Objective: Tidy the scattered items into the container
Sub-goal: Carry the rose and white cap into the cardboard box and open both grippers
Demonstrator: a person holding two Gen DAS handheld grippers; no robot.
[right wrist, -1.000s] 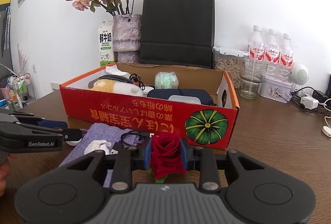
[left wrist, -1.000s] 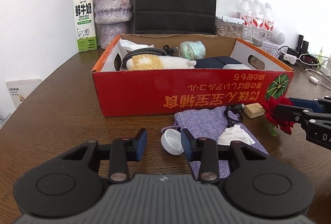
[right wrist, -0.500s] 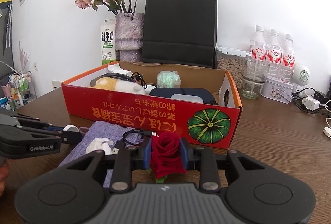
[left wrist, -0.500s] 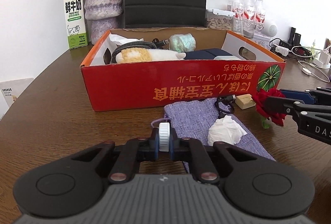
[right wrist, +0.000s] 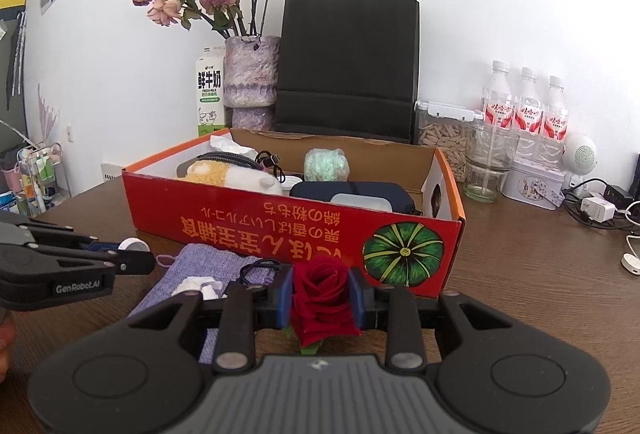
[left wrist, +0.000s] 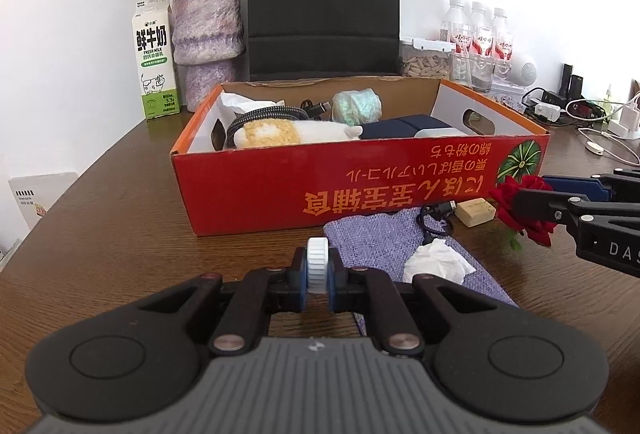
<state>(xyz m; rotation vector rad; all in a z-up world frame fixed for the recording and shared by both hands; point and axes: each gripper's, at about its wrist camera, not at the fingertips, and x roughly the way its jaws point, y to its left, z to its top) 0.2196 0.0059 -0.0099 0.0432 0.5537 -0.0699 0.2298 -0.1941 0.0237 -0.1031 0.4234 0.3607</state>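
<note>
While left fingers pinch white cap, right fingers clamp red rose.

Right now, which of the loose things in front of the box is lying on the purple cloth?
The crumpled white tissue lies fully on the purple cloth; the tan block lies on bare table.

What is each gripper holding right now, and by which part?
Left gripper: white bottle cap, pinched across its flat faces. Right gripper: red rose, clamped on the sides of its bloom.
</note>
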